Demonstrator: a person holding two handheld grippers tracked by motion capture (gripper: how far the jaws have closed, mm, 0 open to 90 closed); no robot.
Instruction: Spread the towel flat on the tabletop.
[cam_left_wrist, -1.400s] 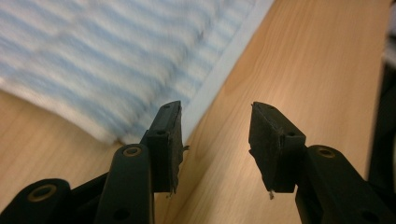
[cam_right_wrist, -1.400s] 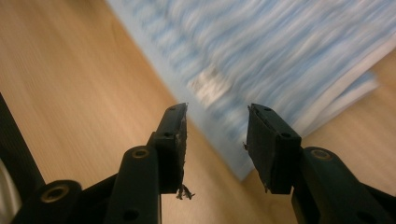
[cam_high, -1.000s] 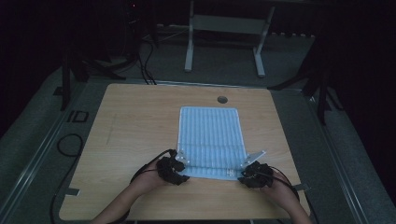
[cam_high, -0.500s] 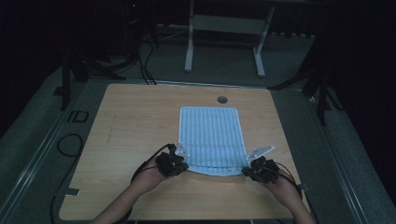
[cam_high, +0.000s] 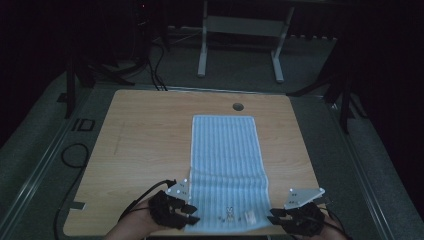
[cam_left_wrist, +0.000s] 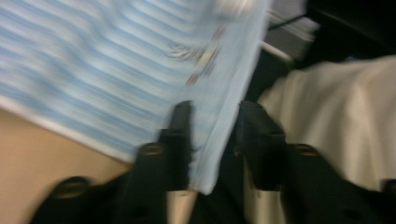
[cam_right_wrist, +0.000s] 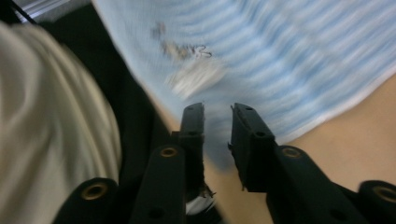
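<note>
towel (cam_high: 227, 162): light blue, thin stripes, small label and print near our end | state: spread flat, long side running away from us | spot: on the table (cam_high: 150, 130), right of centre, near edge hanging over our side

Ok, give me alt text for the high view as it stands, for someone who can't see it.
A blue striped towel lies lengthwise on a wooden table, and a person's left gripper and right gripper sit at its two near corners. A small round hole sits in the tabletop beyond the towel's far edge; the room around is dark.
</note>
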